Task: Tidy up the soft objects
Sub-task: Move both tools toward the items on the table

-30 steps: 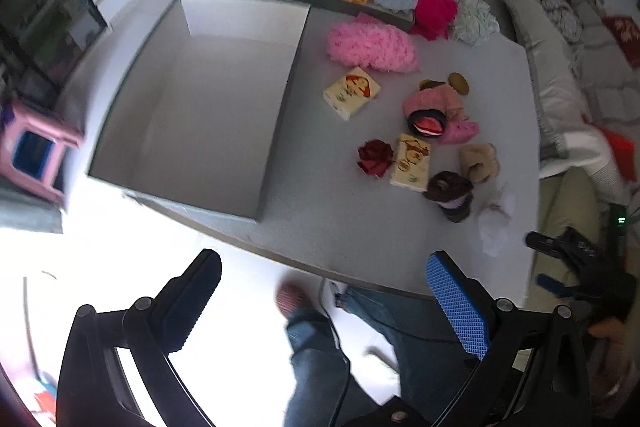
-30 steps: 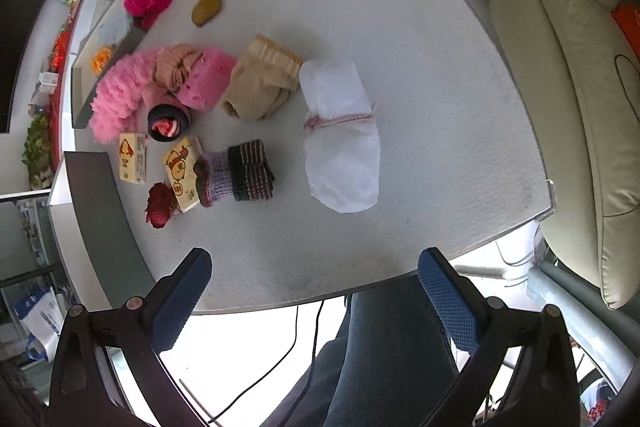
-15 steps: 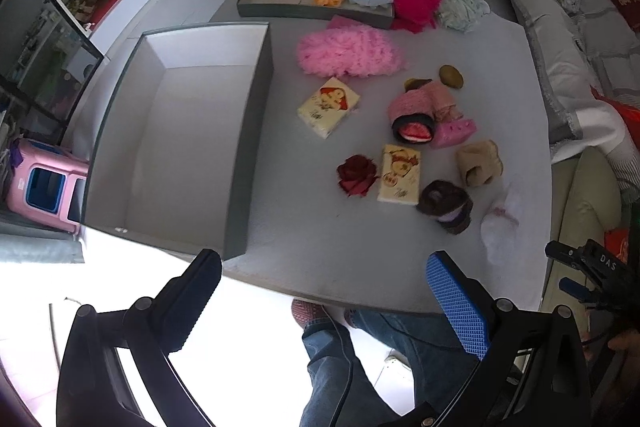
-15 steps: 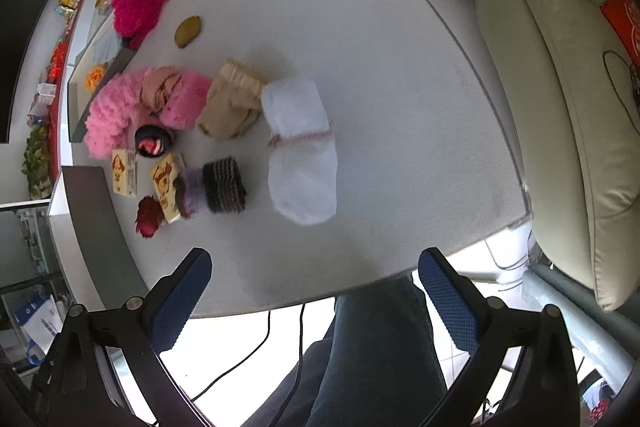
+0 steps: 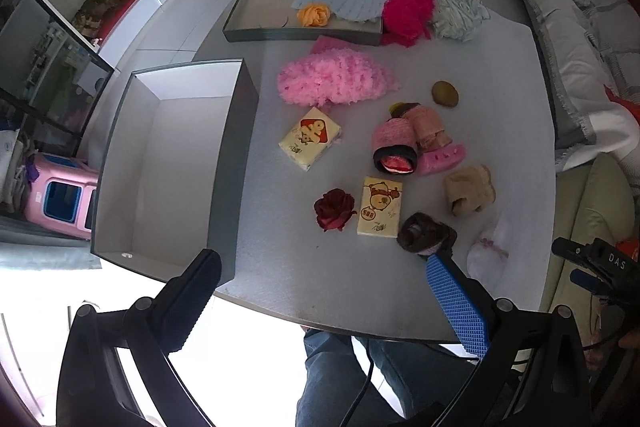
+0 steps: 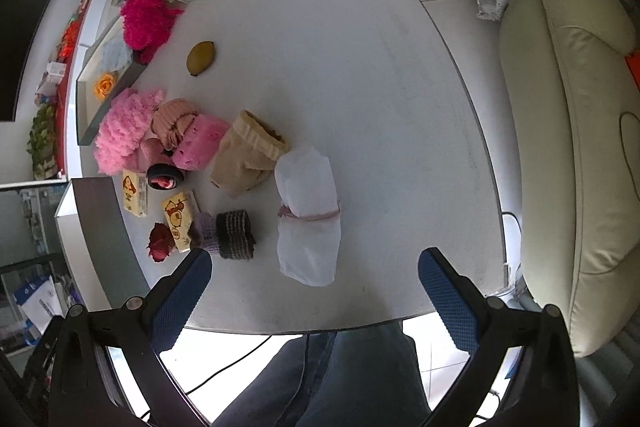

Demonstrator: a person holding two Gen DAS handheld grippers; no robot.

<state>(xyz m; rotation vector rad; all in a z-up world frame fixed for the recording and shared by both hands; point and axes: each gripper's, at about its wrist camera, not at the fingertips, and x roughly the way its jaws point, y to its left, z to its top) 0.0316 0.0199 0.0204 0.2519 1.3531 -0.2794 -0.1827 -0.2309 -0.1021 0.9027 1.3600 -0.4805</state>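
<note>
Soft items — white bundle (image 6: 308, 219), tan knit (image 6: 248, 159), pink fluff (image 5: 336, 83) — lie scattered beside the empty box (image 5: 168, 163).

Table (image 6: 340, 27): matt pale grey, smooth. Left gripper (image 5: 320, 291) pads: blue, ribbed rubbery texture. Ahead of it, tissue packs (image 5: 380, 211): glossy plastic wrap. Pink puff (image 5: 336, 83): frilly fluffy cloth. Beyond right gripper (image 6: 314, 271), white bundle (image 6: 308, 211): thin soft fabric; brown roll (image 6: 236, 235): ribbed knit. Couch (image 6: 580, 147): smooth leather-like sheen.
</note>
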